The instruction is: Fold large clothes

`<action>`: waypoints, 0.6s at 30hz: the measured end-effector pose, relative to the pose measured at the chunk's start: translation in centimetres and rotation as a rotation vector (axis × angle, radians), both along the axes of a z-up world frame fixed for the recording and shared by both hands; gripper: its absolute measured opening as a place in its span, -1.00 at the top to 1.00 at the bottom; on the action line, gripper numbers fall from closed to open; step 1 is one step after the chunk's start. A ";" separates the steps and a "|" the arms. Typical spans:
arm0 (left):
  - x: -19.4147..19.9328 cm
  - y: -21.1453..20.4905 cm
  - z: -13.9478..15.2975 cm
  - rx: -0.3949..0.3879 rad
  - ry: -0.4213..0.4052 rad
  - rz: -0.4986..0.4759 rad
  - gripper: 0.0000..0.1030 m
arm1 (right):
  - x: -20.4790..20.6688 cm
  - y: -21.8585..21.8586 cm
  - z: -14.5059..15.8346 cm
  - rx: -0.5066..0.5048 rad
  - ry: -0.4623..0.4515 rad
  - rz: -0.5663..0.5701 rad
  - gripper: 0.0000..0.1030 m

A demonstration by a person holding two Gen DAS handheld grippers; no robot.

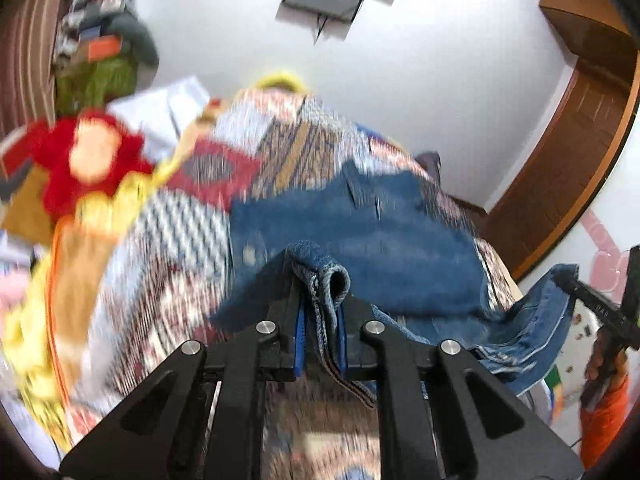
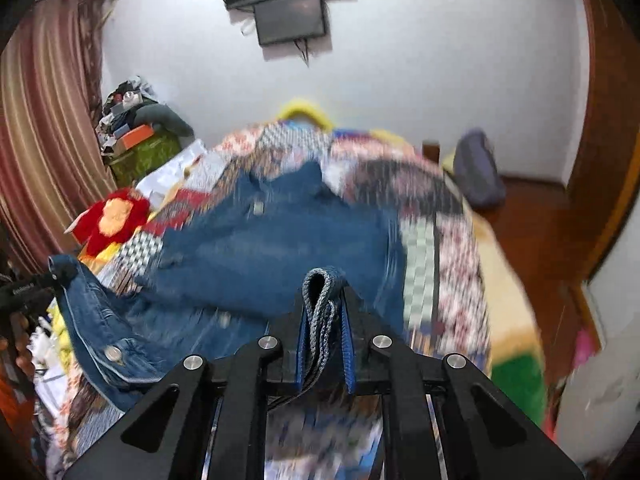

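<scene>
Two grippers, left gripper [image 1: 320,292] and right gripper [image 2: 326,300], each clamp a hem corner of the blue denim jacket [image 2: 272,240] (collar end on the patchwork quilt [image 2: 420,264]), lifting it, apparently to fold over.

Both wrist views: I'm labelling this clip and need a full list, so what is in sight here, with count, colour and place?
denim jacket: one, blue, spread on the bed, hem lifted at two spots
patchwork bedspread: one, multicoloured, covering the bed
red soft toy: one, red with a pale patch, left side of the bed
yellow hanger: one, yellow, far edge of the bed
screen: one, dark, mounted on the white wall
striped curtain: one, brown and cream, left
cluttered pile: one heap, mixed colours, left corner
purple bag: one, purple, on the floor at right
left gripper: black, blue pads, shut on denim
right gripper: black, blue pads, shut on denim
</scene>
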State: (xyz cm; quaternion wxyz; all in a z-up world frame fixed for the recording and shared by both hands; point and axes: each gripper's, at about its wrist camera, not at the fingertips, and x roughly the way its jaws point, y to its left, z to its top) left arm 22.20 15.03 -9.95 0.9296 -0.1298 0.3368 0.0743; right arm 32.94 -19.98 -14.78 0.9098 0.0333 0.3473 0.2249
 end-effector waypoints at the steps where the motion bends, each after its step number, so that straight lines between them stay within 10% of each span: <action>1: 1.0 0.2 0.7 0.025 -0.019 0.001 0.77 | 1.0 0.4 0.7 -0.015 -0.026 0.003 0.79; 10: 11.8 4.6 1.9 -0.039 -0.031 0.029 0.77 | 12.5 2.7 2.8 -0.072 -0.092 -0.076 0.80; 18: 21.1 8.6 -6.5 -0.054 0.175 0.095 0.77 | 23.5 6.8 -2.4 -0.172 -0.020 -0.127 0.85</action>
